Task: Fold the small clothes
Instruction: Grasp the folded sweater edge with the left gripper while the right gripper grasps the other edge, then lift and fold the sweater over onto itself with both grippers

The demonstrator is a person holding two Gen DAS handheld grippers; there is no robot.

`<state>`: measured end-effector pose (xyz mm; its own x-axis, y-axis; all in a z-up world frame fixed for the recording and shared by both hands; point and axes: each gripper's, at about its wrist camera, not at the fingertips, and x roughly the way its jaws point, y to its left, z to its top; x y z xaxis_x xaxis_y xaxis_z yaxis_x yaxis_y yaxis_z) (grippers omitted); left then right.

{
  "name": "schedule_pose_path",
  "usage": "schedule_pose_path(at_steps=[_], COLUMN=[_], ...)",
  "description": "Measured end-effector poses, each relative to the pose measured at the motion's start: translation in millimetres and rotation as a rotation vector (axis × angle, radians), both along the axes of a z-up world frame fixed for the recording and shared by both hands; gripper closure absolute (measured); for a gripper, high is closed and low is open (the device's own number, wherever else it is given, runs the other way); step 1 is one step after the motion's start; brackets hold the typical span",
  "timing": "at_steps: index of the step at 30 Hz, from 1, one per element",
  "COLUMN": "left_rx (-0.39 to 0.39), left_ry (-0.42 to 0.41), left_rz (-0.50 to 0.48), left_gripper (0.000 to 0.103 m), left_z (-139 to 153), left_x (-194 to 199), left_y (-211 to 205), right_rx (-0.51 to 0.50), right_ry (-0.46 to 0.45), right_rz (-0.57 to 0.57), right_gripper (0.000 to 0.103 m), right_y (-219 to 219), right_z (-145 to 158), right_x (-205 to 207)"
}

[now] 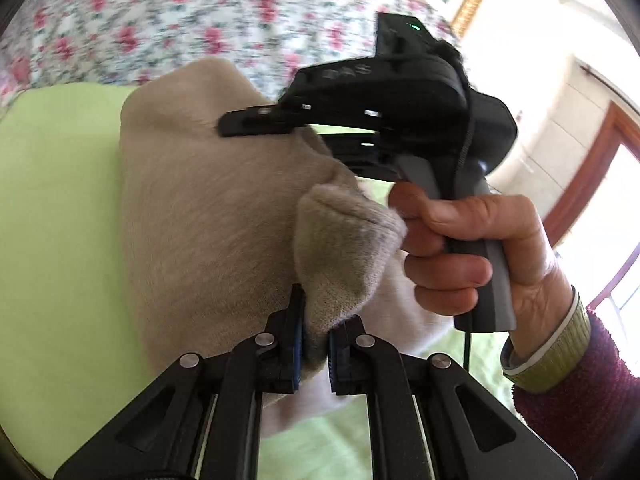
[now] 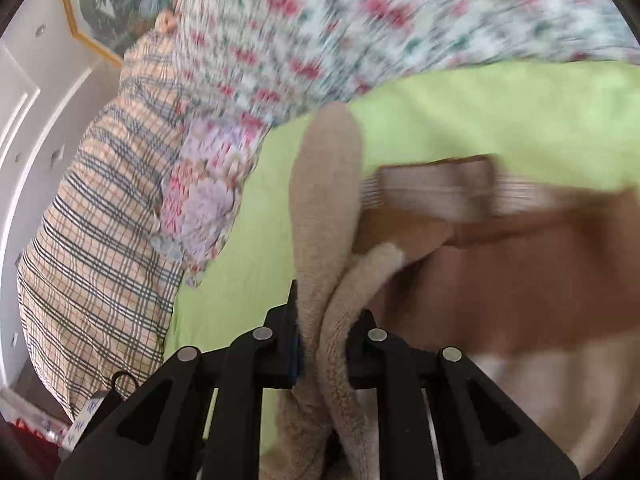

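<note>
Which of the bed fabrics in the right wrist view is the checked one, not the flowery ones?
The plaid pillow at far left: orange-and-dark checks, whereas the floral patchwork cloth beside it and the bedspread behind carry flowers.

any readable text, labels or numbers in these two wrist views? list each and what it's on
"DAS": faint raised letters on the black body of the right gripper, seen in the left wrist view; blurred, so a doubtful reading.
Blue marks on a white label at the lower left edge of the right wrist view: too small and blurred to read.
Nothing readable on the beige garment or the green sheet.
</note>
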<state>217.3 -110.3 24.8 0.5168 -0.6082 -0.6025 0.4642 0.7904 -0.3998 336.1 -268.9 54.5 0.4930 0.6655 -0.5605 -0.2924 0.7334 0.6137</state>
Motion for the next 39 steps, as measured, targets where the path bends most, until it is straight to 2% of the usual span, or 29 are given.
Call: schedule_pose_path(at_steps=[4, 9, 13, 19, 21, 22, 23, 25, 26, 27, 28, 30, 31, 33, 35, 39], left_rx=[-0.028, 0.004, 0.031, 0.036, 0.046, 0.047, 0.045, 0.033, 0.031, 0.025, 0.026, 0.016, 0.004, -0.021, -0.032, -0.067], left_ry=[0.023, 0.101, 0.152, 0.151, 0.158, 0.166, 0.169, 0.161, 0.155, 0.14, 0.122, 0.112, 0.119, 0.141, 0.183, 0.298], left_rz=[-0.087, -0.154, -0.156, -0.184, -0.198, -0.2, -0.204, -0.202, -0.194, -0.178, -0.15, -0.094, -0.071, -0.016, 0.02, 0.033], left_gripper=[0.095, 0.095, 0.095, 0.094, 0.083, 0.081, 0.076, 0.061, 0.044, 0.033, 0.03, 0.022, 0.021, 0.018, 0.018, 0.018], left_z=[-6.5, -38.2, -57.1, -54.1, -54.2, -53.4, -51.1, -41.9, -38.1, -32.9, -27.5, -19.4, -17.4, -16.2, -24.0, -39.5], left_x=[-0.7, 10.6, 20.3, 19.0, 16.2, 15.6, 10.3, -1.8, -7.2, -9.9, -12.3, -9.4, -6.5, 7.1, 33.6, 74.9], left_y=[-47.1, -98.1, -111.3, -110.6, -104.9, -102.1, -97.4, -81.4, -73.4, -61.8, -47.9, -19.8, -9.1, 14.1, 30.7, 34.2], right_rx=[-0.077, -0.17, -0.237, -0.304, -0.345, -0.358, -0.367, -0.357, -0.351, -0.333, -0.29, -0.183, -0.13, -0.092, -0.081, -0.07], right_ry=[-0.013, 0.005, 0.001, -0.007, 0.02, 0.025, 0.023, 0.026, 0.035, 0.041, 0.041, 0.046, 0.05, 0.058, 0.073, 0.104], right_rz=[-0.101, -0.201, -0.235, -0.312, -0.316, -0.333, -0.354, -0.399, -0.422, -0.44, -0.445, -0.429, -0.414, -0.404, -0.394, -0.374], right_gripper=[0.087, 0.087, 0.087, 0.087, 0.084, 0.073, 0.069, 0.057, 0.051, 0.039, 0.03, 0.023, 0.023, 0.023, 0.023, 0.023], right_y=[-51.1, -94.8, -98.0, -104.9, -108.5, -111.3, -114.7, -125.4, -130.8, -136.7, -142.1, -149.2, -152.1, -153.2, -150.1, -145.7], right_z=[1.1, -27.6, -45.1, -45.1, -50.7, -51.6, -51.0, -48.5, -47.8, -46.9, -46.3, -47.1, -48.6, -51.2, -55.3, -65.2], right_x=[-25.3, -42.0, -41.9, -50.6, -53.0, -55.4, -58.3, -67.9, -72.6, -78.3, -84.0, -91.9, -95.0, -98.0, -97.5, -89.7])
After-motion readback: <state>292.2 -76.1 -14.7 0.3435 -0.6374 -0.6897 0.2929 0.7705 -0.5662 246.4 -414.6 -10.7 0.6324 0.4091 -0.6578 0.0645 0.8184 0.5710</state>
